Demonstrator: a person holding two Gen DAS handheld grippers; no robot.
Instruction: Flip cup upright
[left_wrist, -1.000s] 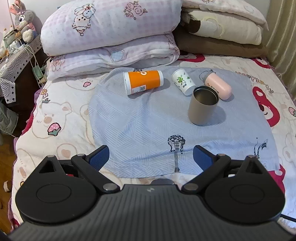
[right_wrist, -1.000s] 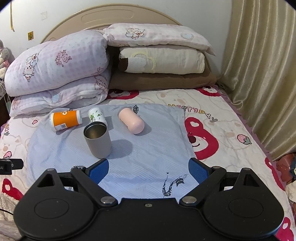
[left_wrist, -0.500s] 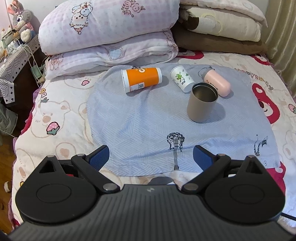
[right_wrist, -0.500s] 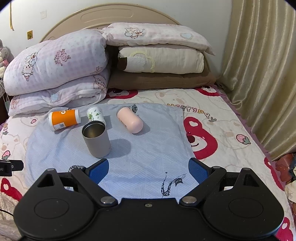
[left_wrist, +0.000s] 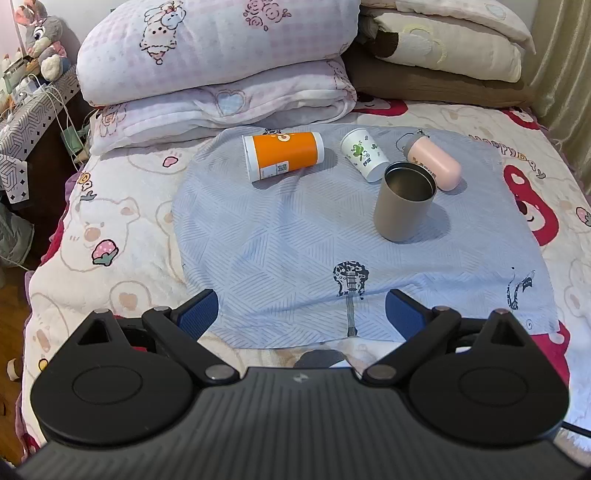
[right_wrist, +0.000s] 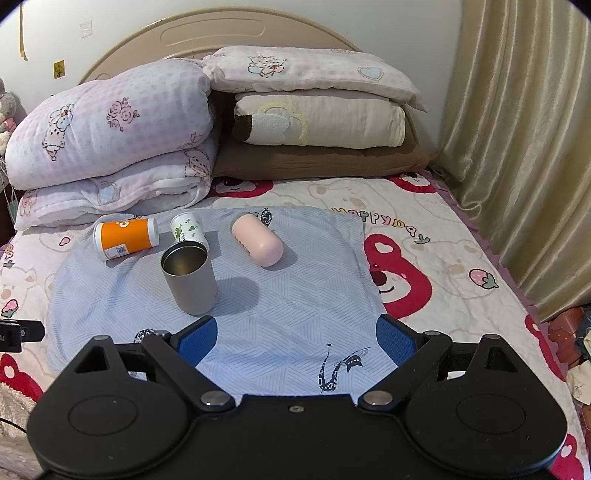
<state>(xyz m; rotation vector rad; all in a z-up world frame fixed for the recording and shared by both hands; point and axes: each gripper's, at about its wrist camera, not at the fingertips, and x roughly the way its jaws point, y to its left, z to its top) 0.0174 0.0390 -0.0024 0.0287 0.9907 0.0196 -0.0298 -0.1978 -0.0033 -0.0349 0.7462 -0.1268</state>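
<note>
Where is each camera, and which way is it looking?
Left wrist: sits on the left gripper, low over the bed's foot, facing the pillows; its own open blue-padded fingers show at the bottom.
Right wrist: sits on the right gripper, further right, facing the headboard and curtain; its open fingers show.
Both see the blue cloth with the upright grey cup and the orange cup, white cup and pink cup lying down.

It was a bedroom in a home. A big bed (right_wrist: 424, 221) with a bear blanket filled the room. Pillows (right_wrist: 110, 122) were piled by the headboard (right_wrist: 207, 35), a curtain (right_wrist: 517, 147) hung beside the bed, and a stuffed bunny (left_wrist: 42, 38) sat nearby.
</note>
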